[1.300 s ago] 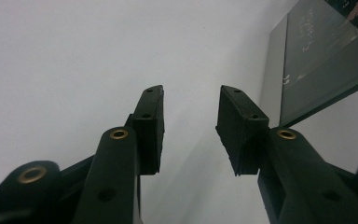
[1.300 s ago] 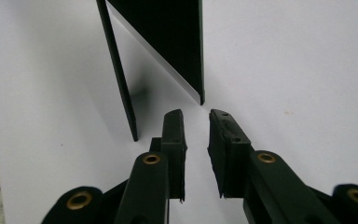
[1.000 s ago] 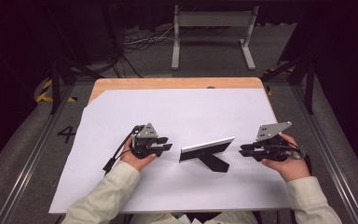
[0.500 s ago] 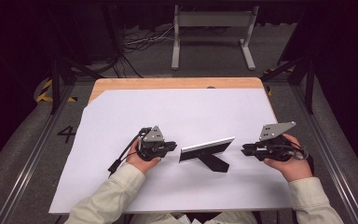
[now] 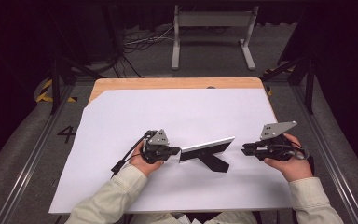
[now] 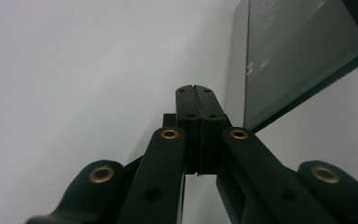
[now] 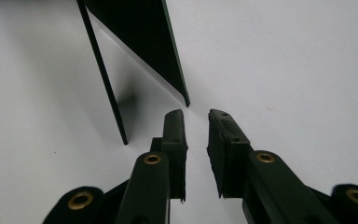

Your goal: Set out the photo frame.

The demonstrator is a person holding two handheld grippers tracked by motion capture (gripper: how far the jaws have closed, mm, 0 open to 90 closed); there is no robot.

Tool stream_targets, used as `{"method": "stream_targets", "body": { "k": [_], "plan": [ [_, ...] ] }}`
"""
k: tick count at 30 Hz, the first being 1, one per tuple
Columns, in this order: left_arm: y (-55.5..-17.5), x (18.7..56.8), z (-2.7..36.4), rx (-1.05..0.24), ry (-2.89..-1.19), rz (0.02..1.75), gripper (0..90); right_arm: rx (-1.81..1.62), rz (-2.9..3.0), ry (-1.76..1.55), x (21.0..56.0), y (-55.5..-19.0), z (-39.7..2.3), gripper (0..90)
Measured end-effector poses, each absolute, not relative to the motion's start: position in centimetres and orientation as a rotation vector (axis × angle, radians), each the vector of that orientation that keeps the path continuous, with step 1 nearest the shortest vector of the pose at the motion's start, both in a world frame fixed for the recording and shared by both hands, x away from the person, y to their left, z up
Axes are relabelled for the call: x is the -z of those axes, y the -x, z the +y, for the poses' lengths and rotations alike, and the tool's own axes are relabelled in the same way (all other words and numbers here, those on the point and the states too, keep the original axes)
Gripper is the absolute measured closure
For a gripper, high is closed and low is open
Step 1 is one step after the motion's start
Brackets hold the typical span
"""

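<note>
Standing on the white sheet (image 5: 177, 112) of the bench (image 5: 168, 83), propped on its back leg (image 5: 214, 162): the thin black frame (image 5: 206, 148), seeming light, stiff and easy to tip, so asking for a hold at a short end edge. Sitting just beside its left end, the left tool (image 5: 175, 150), jaws just closing fully together on nothing. Waiting near its right end, the right tool (image 5: 244, 149), jaws partly apart and empty.

Wooden table (image 5: 121, 84), white sheet (image 5: 177, 112) over it; black-framed panel (image 5: 207, 148) propped on sheet.

Bright, evenly lit tabletop; dark surroundings; close foreground slightly soft.
</note>
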State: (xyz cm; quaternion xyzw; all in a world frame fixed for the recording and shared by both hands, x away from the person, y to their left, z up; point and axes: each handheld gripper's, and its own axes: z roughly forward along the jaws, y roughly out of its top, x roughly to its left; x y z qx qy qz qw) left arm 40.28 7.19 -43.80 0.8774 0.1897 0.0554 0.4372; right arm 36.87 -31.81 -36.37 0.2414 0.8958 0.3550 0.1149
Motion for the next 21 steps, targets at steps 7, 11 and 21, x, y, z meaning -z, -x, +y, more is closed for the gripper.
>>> {"method": "stream_targets", "body": {
  "k": [7,11,21],
  "plan": [
    [-40.28,44.50,6.52,-0.089,-2.231,0.449,90.0,-1.053,2.624,-0.716,36.24,-36.85,-31.96,75.3],
    [-40.28,44.68,6.32,-0.075,-2.255,0.422,90.0,-1.057,2.627,-0.720,36.22,-36.85,-31.90,75.0],
    [-40.22,44.64,6.22,-0.042,-2.271,0.380,90.0,-1.058,2.630,-0.716,35.96,-36.72,-31.87,73.8]
  ]
}}
